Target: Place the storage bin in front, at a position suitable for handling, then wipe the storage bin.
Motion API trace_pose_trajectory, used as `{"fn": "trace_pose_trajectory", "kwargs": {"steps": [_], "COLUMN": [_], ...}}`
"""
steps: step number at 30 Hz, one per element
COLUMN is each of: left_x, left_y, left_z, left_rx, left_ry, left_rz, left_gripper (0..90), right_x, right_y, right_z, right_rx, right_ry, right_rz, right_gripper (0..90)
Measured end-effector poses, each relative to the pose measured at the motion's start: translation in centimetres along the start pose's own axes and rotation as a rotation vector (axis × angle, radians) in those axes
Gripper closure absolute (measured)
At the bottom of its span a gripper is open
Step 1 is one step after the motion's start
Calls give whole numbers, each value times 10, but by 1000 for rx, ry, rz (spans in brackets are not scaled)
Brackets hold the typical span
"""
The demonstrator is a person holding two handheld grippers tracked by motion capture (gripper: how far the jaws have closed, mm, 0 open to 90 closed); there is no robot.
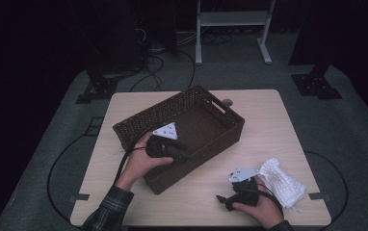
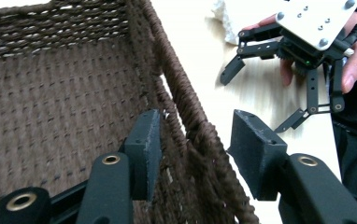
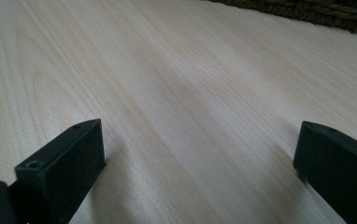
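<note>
Beside right gripper [image 1: 231, 198], white cloth [image 1: 282, 183], basket [image 1: 220, 137]

A white knitted cloth [image 1: 282, 183] lies crumpled near the right front corner of the pale wooden table [image 1: 264, 120]. Just past the table's far edge, a small grey disc [image 1: 227, 103] sits on its top. Beyond the table, on grey carpet [image 1: 346, 130], stand a white metal frame [image 1: 232, 19] and dark stand feet [image 1: 315, 84], with black cables [image 1: 148, 72] trailing between them.

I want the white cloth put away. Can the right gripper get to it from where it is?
Probably yes. The white cloth lies right beside the right gripper on the bare table, with nothing between them. Its jaws stand open but point away, so it must turn.
</note>
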State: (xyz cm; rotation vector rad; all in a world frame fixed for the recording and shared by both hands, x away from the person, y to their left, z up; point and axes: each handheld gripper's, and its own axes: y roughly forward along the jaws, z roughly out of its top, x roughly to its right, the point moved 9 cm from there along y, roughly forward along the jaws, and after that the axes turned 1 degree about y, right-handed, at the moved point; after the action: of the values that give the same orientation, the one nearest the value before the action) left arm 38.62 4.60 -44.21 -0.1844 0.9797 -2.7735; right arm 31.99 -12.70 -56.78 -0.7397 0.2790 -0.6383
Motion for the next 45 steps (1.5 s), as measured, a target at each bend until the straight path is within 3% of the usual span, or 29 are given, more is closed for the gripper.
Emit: {"fn": "trace_pose_trajectory", "kwargs": {"steps": [13,23,28,30,35,45], "left_x": [3,5,5,5,5,6], "left_y": [14,15,15,15,15,14], "left_z": [-5,-6,-7,-7,-7,-7], "left_rx": [3,10,14,15,14,12], "left_ry": [4,13,13,11,12,16], "left_rz": [-63,-62,-61,-59,-52,-49], "left_gripper": [651,684,685,684,681,684], "right_x": [-1,-2,-5,-7,-6,10], "right_y": [0,0,-6,-10,-15,-43], "right_z": [0,0,2,2,5,17], "right_rx": [-3,-3,-6,-25,-13,41], "right_ry": [-3,16,3,0,11,20], "right_rz": [3,-18,1,13,16,-38], "right_gripper": [12,17,208,331,369,428]}}
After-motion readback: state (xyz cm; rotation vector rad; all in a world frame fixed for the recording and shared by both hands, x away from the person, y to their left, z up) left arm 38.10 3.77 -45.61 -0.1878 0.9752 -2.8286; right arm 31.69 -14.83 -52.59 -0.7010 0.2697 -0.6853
